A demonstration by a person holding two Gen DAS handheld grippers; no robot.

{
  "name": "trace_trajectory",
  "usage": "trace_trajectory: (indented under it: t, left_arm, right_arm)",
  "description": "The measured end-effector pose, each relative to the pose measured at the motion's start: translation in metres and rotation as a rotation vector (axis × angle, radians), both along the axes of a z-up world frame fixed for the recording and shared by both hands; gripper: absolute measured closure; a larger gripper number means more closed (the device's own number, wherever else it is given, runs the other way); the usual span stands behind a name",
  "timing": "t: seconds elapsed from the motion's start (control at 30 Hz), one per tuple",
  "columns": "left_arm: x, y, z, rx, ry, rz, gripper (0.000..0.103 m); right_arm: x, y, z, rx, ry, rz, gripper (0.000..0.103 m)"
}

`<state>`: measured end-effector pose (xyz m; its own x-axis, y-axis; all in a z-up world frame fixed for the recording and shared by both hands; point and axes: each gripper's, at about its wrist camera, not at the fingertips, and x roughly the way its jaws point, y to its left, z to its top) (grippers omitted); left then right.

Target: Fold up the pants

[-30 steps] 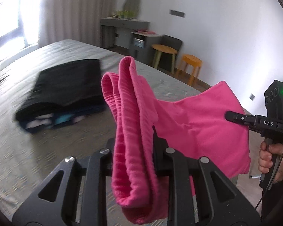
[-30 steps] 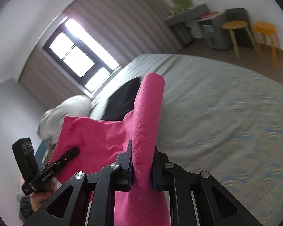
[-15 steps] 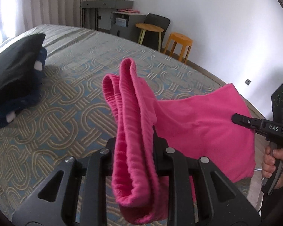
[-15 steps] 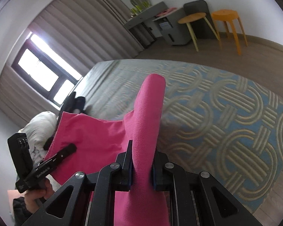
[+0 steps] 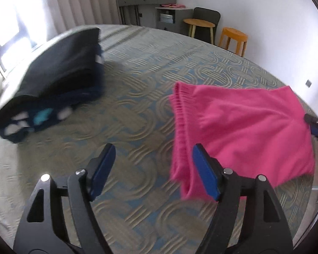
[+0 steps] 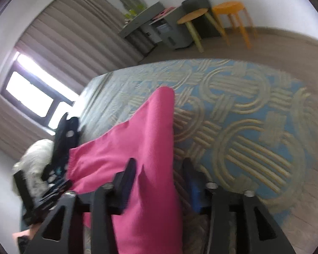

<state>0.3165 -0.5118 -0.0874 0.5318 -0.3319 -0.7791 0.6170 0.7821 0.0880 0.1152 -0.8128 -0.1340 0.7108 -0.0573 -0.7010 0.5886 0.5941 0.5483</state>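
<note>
The folded pink pants [image 5: 243, 131] lie over the patterned bedspread [image 5: 150, 80], their ribbed edge beside my left gripper's right pad. My left gripper [image 5: 152, 169] is open, its blue pads wide apart and nothing between them. My right gripper [image 6: 159, 175] is open too, with a fold of the pink pants [image 6: 142, 148] standing loose between its jaws. The right gripper's tip [image 5: 313, 122] shows at the pants' right corner in the left wrist view.
A stack of folded dark clothes [image 5: 53, 80] sits on the bed to the left. Beyond the bed stand a wooden stool [image 5: 199, 26], an orange stool [image 5: 233, 38], a grey desk [image 5: 148, 2] and a dark chair. A window and curtains are at the left.
Both grippers were shut on the pink pants and have opened. The pants have dropped from held up to low over the bedspread, and the left gripper has drawn off to their left.
</note>
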Motion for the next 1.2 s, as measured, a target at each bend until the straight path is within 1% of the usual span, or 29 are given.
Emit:
trace_trajectory:
  t: [0.03, 0.07, 0.13, 0.17, 0.2, 0.27, 0.33, 0.4, 0.5, 0.57, 0.67, 0.8, 0.97, 1.2]
  left_arm:
    - [-0.006, 0.006, 0.006, 0.002, -0.008, -0.002, 0.02]
    - [-0.014, 0.012, 0.013, -0.001, -0.012, -0.012, 0.017]
    - [-0.027, 0.025, 0.028, -0.018, -0.029, -0.029, 0.009]
    - [-0.035, 0.03, 0.036, -0.023, -0.037, -0.038, 0.006]
    - [-0.045, 0.035, 0.045, -0.033, -0.047, -0.045, 0.001]
    - [-0.062, 0.041, 0.06, -0.05, -0.063, -0.067, 0.001]
    - [-0.076, 0.044, 0.072, -0.057, -0.073, -0.073, 0.001]
    - [-0.097, 0.053, 0.084, -0.062, -0.089, -0.085, 0.001]
    - [-0.124, 0.07, 0.1, -0.104, -0.101, -0.094, 0.001]
    - [-0.135, 0.079, 0.105, -0.126, -0.105, -0.084, 0.001]
    - [-0.155, 0.096, 0.114, -0.156, -0.116, -0.071, 0.001]
    - [-0.173, 0.113, 0.12, -0.193, -0.097, -0.072, 0.001]
    - [-0.188, 0.125, 0.123, -0.207, -0.099, -0.072, 0.001]
    - [-0.203, 0.132, 0.12, -0.207, -0.103, -0.071, 0.001]
  right_arm:
    - [-0.005, 0.005, 0.006, -0.018, 0.011, -0.014, 0.03]
    - [-0.007, 0.009, 0.011, -0.022, 0.01, -0.024, 0.024]
    - [-0.019, 0.025, 0.023, -0.008, -0.002, -0.018, 0.023]
    - [-0.023, 0.035, 0.03, -0.017, 0.009, -0.009, 0.022]
    - [-0.024, 0.046, 0.037, -0.037, 0.031, -0.003, 0.02]
    - [-0.028, 0.065, 0.051, -0.081, 0.061, 0.014, 0.018]
    - [-0.034, 0.091, 0.071, -0.14, 0.083, 0.032, 0.013]
    - [-0.045, 0.114, 0.092, -0.214, 0.097, 0.034, 0.0]
    - [-0.055, 0.145, 0.118, -0.312, 0.106, 0.037, 0.0]
    - [-0.064, 0.166, 0.133, -0.354, 0.122, 0.037, 0.0]
    - [-0.076, 0.189, 0.147, -0.373, 0.119, 0.037, 0.0]
    - [-0.098, 0.219, 0.166, -0.401, 0.106, 0.038, 0.0]
    - [-0.115, 0.252, 0.18, -0.435, 0.095, 0.036, 0.0]
    - [-0.128, 0.278, 0.181, -0.469, 0.088, -0.008, 0.0]
